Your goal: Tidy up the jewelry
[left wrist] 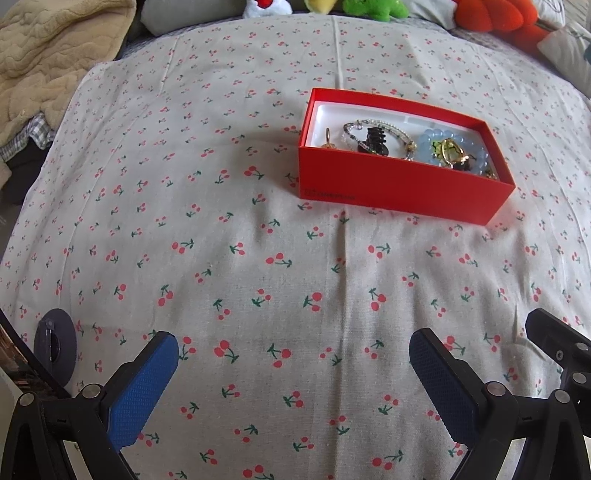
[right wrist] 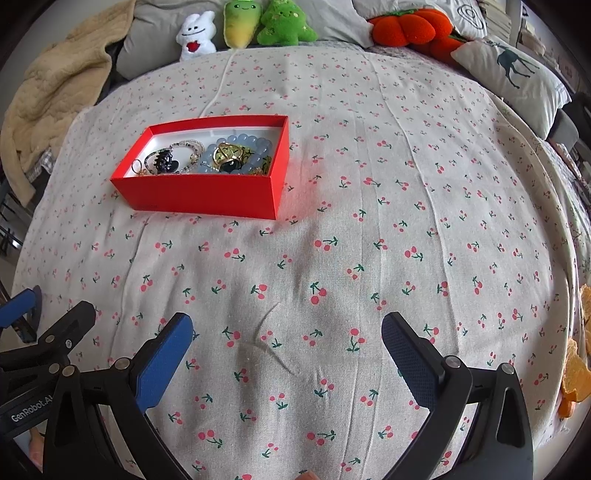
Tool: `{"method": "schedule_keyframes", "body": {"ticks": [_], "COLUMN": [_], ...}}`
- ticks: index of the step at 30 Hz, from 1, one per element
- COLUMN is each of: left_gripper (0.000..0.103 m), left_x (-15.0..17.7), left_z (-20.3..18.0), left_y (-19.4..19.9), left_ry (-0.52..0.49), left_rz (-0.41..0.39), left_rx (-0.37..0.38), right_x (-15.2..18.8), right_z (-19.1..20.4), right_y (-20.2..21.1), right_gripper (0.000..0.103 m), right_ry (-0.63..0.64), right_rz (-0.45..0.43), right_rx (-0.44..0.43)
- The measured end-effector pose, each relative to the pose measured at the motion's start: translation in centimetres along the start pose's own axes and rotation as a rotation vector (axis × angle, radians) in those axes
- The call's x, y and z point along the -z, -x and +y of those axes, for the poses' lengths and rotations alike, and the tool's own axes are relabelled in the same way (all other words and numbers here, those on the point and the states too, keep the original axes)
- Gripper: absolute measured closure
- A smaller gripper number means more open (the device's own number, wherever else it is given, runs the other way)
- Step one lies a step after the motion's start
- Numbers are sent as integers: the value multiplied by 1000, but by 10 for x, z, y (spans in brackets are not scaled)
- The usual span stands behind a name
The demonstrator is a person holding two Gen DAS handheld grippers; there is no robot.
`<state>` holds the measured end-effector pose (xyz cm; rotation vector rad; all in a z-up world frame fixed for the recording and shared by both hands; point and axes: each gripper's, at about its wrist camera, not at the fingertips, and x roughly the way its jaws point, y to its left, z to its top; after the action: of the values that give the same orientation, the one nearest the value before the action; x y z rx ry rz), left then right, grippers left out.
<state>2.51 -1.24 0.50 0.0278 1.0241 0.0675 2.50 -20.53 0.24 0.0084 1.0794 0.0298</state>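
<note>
A red box (left wrist: 391, 184) with a white lining stands on the cherry-print cloth (left wrist: 240, 258). It holds a pale blue bead bracelet (left wrist: 469, 146), a gold and green piece (left wrist: 452, 151), a black hair claw (left wrist: 373, 142), a thin beaded bracelet (left wrist: 380, 123) and a small ring (left wrist: 328, 140). The same box (right wrist: 207, 194) shows up and to the left in the right wrist view, with the blue bracelet (right wrist: 258, 147) and claw (right wrist: 165, 162) inside. My left gripper (left wrist: 293, 354) is open and empty, well short of the box. My right gripper (right wrist: 286, 339) is open and empty, near the front edge.
Plush toys (right wrist: 284, 24) and an orange plush (right wrist: 406, 26) line the back. A beige blanket (right wrist: 51, 96) lies at the back left, a deer pillow (right wrist: 513, 74) at the right. A dark round disc (left wrist: 55, 343) sits at the left edge. Part of the right gripper (left wrist: 561, 347) shows in the left view.
</note>
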Motion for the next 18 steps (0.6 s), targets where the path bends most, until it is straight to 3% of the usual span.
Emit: {"method": "schedule_keyframes", "body": {"ticks": [18], "left_gripper": [1], "left_x": [-1], "left_z": [-2], "left_y": [-7], "left_ry": [2], "left_rz": [8], "left_rx": [6], "right_x": [-1], "right_z": [-2], "right_y": [-1], "right_gripper": [0], "right_ry": [-19], "right_rz": [-5], "right_rx": [14]}}
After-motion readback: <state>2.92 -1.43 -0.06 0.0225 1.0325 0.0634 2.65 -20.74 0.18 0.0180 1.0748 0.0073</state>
